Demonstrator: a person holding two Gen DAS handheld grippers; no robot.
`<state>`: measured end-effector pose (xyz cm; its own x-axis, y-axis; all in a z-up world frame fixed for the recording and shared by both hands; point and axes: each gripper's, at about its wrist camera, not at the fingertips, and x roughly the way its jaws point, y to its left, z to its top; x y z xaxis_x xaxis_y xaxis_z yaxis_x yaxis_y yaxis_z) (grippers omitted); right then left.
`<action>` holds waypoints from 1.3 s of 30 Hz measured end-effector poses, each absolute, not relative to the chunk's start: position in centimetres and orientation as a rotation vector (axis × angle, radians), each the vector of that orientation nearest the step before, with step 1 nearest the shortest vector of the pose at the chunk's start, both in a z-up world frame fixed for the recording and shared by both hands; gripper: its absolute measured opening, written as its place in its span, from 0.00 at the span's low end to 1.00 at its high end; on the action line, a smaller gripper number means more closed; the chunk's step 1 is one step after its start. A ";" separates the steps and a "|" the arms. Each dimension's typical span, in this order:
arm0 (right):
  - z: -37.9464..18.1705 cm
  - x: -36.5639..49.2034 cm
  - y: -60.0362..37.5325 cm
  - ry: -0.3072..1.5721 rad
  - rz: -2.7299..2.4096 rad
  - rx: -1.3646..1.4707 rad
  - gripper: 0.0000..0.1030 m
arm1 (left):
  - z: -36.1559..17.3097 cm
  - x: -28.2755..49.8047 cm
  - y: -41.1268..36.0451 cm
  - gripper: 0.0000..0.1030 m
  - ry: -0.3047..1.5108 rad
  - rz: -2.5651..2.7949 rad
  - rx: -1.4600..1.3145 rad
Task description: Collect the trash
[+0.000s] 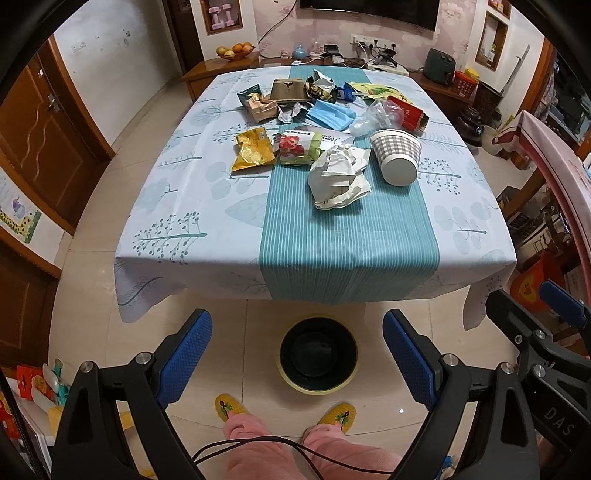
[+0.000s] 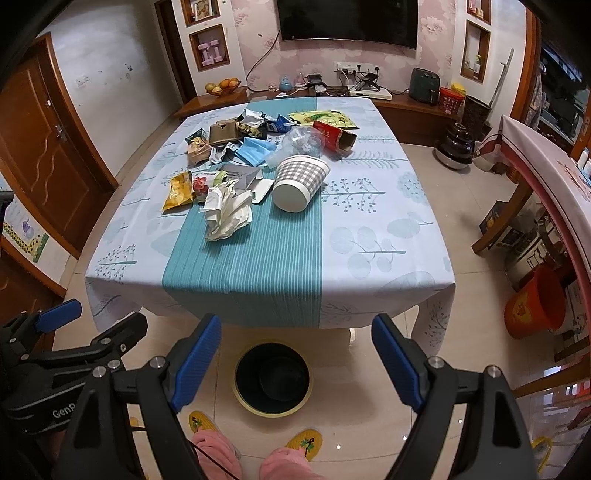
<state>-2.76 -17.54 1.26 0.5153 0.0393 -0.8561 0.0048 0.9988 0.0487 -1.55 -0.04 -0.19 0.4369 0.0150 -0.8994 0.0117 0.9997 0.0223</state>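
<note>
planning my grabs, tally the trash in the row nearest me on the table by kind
snack wrappers: 2
crumpled paper: 1
paper cup: 1
total: 4

A room with a shiny tiled floor and a big covered surface

The floor [image 2: 424,206] has pale, shiny tiles. A brown wooden door [image 2: 44,147] is on the left, next to a white wall [image 2: 107,55]. A dark TV [image 2: 347,18] hangs on the pink flowery back wall. Under it is a long low wooden cabinet [image 1: 207,72] with a bowl of fruit [image 2: 222,86] at its left end. The surface [image 2: 369,236] wears a light cloth with leaves and a teal stripe down the middle.
</note>
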 end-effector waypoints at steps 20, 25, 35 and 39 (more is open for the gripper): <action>1.9 -1.7 -16.6 1.022 0.078 0.060 0.82 | 1.9 -1.8 1.7 0.90 1.094 0.105 0.022; 2.1 -0.6 -16.1 1.017 0.081 0.057 0.81 | 2.1 -0.7 3.5 0.90 1.092 0.138 -0.017; 2.4 3.6 -15.7 1.013 0.029 0.085 0.74 | 1.6 5.6 7.8 0.90 1.114 0.160 -0.101; 2.3 5.8 -15.2 1.021 0.020 0.112 0.74 | 0.9 9.2 9.4 0.90 1.147 0.142 -0.113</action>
<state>5.77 -15.18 2.29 0.5232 0.0690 -0.8494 0.0360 0.9940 0.1029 9.21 9.44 0.87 0.4037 0.0547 -0.9132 -0.1703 0.9853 -0.0162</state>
